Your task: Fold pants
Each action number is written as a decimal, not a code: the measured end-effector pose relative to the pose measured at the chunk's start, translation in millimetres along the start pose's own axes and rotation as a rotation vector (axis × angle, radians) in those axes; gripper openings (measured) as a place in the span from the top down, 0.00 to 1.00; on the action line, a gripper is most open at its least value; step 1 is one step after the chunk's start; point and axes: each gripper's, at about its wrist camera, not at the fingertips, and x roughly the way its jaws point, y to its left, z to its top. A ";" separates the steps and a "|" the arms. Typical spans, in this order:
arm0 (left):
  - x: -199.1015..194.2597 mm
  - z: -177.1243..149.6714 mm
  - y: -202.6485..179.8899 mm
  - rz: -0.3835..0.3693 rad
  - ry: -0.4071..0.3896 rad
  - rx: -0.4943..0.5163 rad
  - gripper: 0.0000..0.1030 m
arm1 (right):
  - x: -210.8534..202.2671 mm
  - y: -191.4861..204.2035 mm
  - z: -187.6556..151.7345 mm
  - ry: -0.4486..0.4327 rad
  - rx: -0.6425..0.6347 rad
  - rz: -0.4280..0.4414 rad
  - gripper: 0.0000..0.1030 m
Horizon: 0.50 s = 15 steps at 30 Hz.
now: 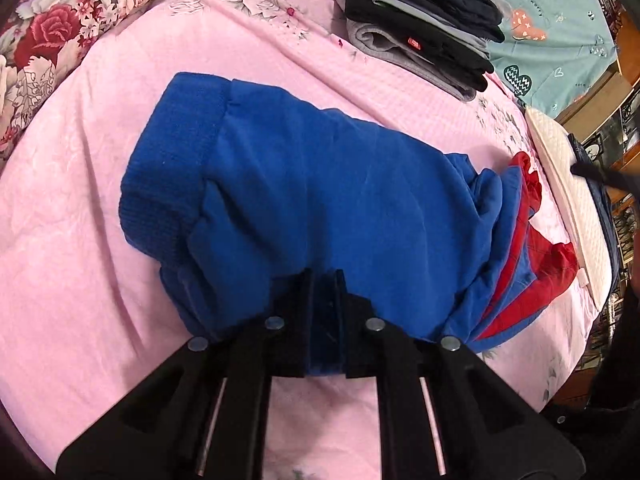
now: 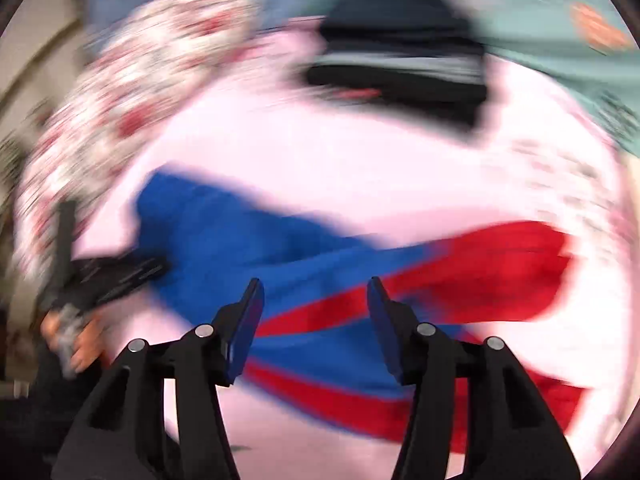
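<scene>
Blue pants (image 1: 312,200) with red stripes lie partly folded on the pink bedspread (image 1: 72,240). The ribbed cuffs point to the far left and the red-trimmed part (image 1: 532,264) lies at the right. My left gripper (image 1: 325,280) is shut on the near edge of the blue fabric. In the blurred right wrist view the pants (image 2: 280,248) stretch across the bed with the red part (image 2: 500,272) at the right. My right gripper (image 2: 316,292) is open and empty just above them. The left gripper (image 2: 108,276) shows at the left edge there.
A stack of folded dark and grey clothes (image 1: 424,24) sits at the far right of the bed. A floral quilt (image 1: 60,40) lies at the far left. A white pillow (image 1: 568,184) lies along the right edge, with a teal blanket (image 1: 560,40) behind.
</scene>
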 end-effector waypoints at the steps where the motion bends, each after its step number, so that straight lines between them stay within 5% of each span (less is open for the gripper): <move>1: -0.4 -0.5 -0.1 0.003 -0.001 0.000 0.89 | 1.1 -26.8 11.0 0.025 0.062 -0.050 0.47; 5: -0.2 -0.1 0.3 -0.002 -0.001 0.002 0.89 | 31.8 -142.7 51.0 0.177 0.374 -0.200 0.47; 8: -0.1 0.8 2.4 -0.012 0.006 0.004 0.89 | 68.3 -199.7 60.2 0.291 0.590 -0.172 0.47; 15: 1.7 3.4 5.1 -0.043 0.015 0.014 0.89 | 124.4 -243.3 71.5 0.399 0.750 -0.256 0.49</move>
